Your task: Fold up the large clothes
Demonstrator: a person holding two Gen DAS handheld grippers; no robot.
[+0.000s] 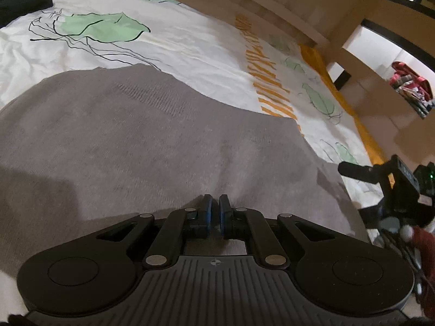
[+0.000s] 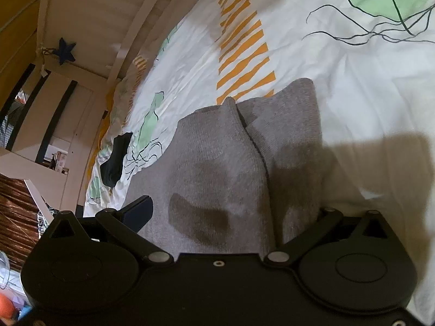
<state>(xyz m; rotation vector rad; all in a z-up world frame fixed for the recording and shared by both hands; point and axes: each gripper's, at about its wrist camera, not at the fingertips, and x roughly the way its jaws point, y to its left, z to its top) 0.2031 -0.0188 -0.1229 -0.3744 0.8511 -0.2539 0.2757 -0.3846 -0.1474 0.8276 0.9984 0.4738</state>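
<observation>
Left wrist view: left gripper drawn nearly shut, blue pads almost meeting, whether a pinch of knit sits between them not clear, tips low over the near part of the grey sweater. Right wrist view: right gripper spread wide, one dark finger showing at its left, the other hidden behind the cloth, nothing clamped, garment passing between the jaws. Sweater lying on the bed towards its near edge, partly folded by the look of it, two grey layers meeting along a seam with a rounded end pointing up the bed. Judged mid-fold: one side brought over, a further fold across still to come. Next move likely calling for a firm hold on an edge with both sides, then a level carry across without dragging the lower layer. Around: patterned duvet creased under the knit, a dark garment lying further up the bed, well apart, a wooden bed frame beyond, and a heap of coloured clothes off the bed. Nothing on the sweater itself in the way; loose knit and soft bedding likely to bunch.
</observation>
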